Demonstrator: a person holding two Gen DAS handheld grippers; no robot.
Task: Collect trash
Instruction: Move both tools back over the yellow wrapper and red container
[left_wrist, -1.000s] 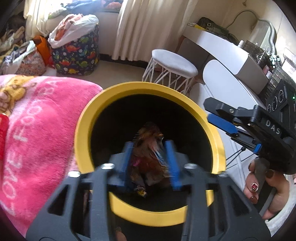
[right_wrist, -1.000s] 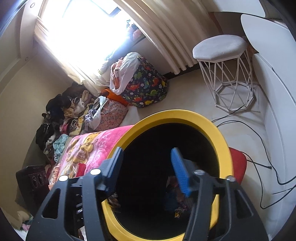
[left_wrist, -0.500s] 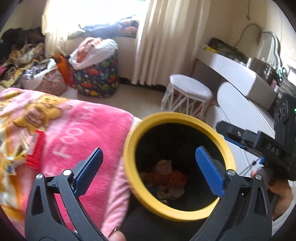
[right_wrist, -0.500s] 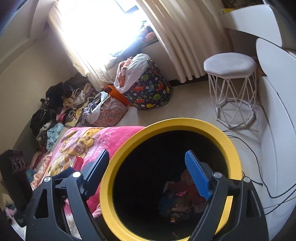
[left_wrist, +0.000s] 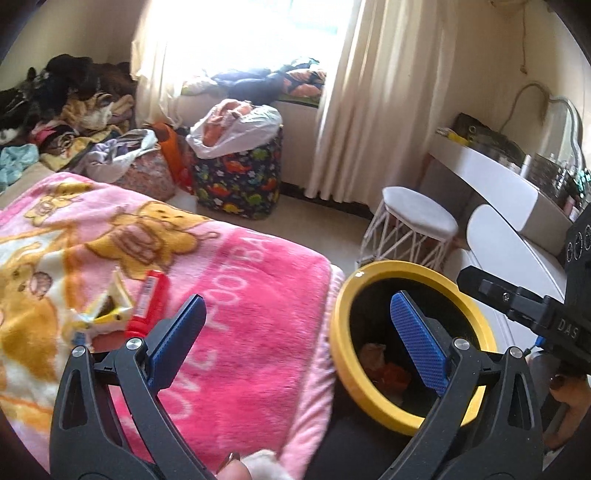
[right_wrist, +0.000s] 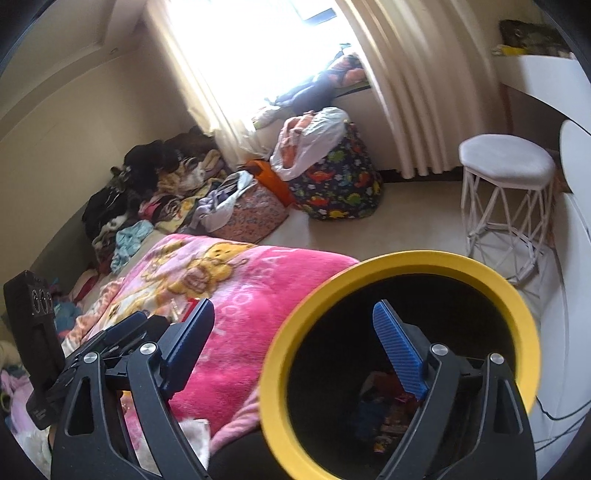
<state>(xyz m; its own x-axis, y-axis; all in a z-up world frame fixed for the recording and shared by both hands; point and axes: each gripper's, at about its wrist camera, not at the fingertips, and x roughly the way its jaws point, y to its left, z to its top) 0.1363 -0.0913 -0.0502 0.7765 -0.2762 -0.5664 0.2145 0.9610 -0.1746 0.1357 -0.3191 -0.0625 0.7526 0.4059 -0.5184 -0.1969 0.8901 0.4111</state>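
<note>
Both grippers empty, jaws spread wide, nothing between them. The left gripper (left_wrist: 297, 332) has just been opening; the right gripper (right_wrist: 291, 345) opened a little further too. Yellow-rimmed bin (left_wrist: 338, 332) sits just beside the bed edge, touching the pink blanket (left_wrist: 258, 295), likely so trash can be dropped straight in. Crumpled wrappers (left_wrist: 384, 369) already lie at its bottom. More trash remains on the blanket: a red wrapper (left_wrist: 149, 306) and a yellow-white packet (left_wrist: 107, 310), touching each other. Left jaws point that way, probably the next pick.
</note>
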